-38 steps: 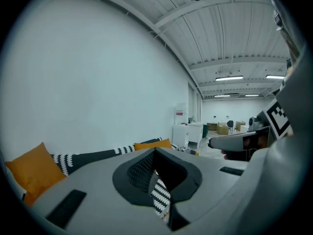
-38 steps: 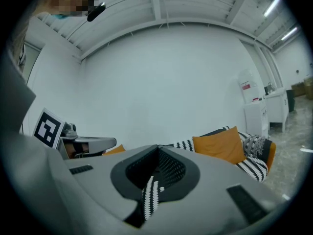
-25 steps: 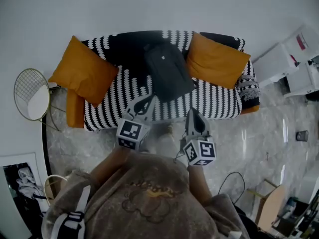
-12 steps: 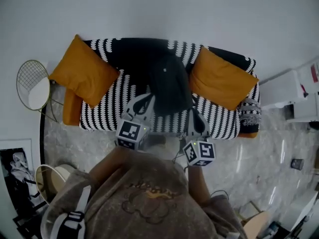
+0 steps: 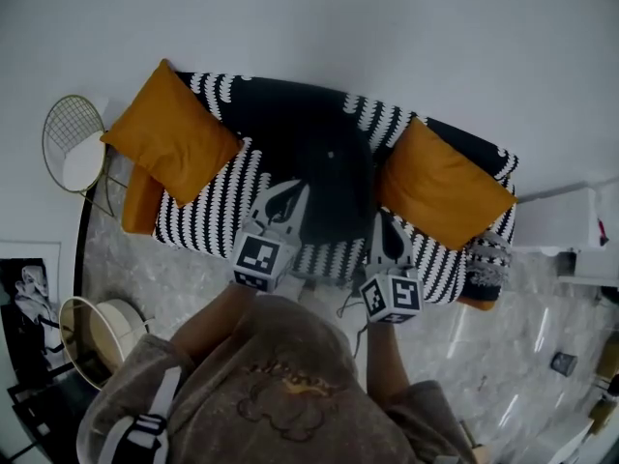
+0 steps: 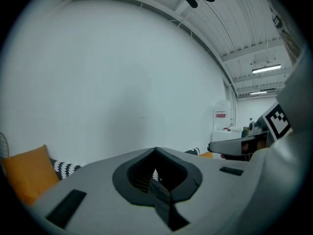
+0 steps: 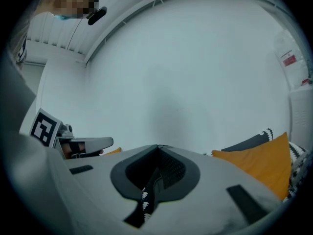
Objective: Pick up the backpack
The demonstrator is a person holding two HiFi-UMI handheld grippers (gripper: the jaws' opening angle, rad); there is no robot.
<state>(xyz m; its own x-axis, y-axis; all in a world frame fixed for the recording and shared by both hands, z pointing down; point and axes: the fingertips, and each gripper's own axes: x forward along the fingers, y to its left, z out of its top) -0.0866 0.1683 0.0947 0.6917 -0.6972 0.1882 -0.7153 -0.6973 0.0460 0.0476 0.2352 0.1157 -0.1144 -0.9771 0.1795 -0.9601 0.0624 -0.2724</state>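
Observation:
A dark backpack lies flat in the middle of a black-and-white striped sofa, between two orange cushions. My left gripper hovers over the seat beside the backpack's left edge, jaws shut and empty. Level with the backpack's front right corner is my right gripper, also shut with nothing in it. The left gripper view shows closed jaws against a white wall, with a cushion low on the left. In the right gripper view the shut jaws hide the backpack.
A wire-frame round chair stands left of the sofa. A round basket and a framed picture sit on the marble floor at lower left. White cabinets stand at the right. A white wall runs behind the sofa.
Both grippers have moved forward to the sofa; their tips went from the floor in front of it to over the seat beside the backpack. Jaws stayed shut.

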